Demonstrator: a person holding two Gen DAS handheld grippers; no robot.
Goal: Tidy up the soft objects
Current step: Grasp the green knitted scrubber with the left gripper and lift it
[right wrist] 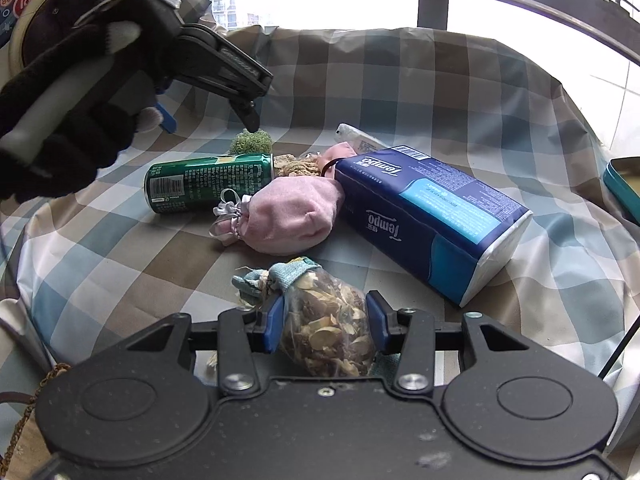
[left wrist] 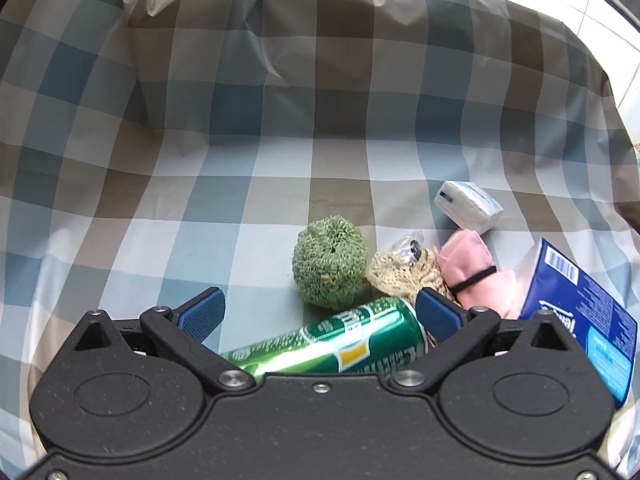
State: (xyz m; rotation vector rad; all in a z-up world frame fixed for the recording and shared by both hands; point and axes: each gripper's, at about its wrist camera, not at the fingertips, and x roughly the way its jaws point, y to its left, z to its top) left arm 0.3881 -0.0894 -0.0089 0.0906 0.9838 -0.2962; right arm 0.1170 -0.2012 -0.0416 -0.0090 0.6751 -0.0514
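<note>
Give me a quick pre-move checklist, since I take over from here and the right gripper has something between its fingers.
1. Right gripper pads press both sides of the clear potpourri sachet: ok.
2. Sachet's blue tie clear of the pads: ok.
3. Left gripper open, nothing held: ok.
4. Left gripper raised above the green can, clear of it: ok.
5. Pink pouch and Tempo tissue pack lie apart from the sachet: ok.
6. Where the sachet should go: cannot tell.

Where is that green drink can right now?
The green drink can lies on its side on the checked cloth, left of the pink fabric pouch, in front of the green scrubber ball.
</note>
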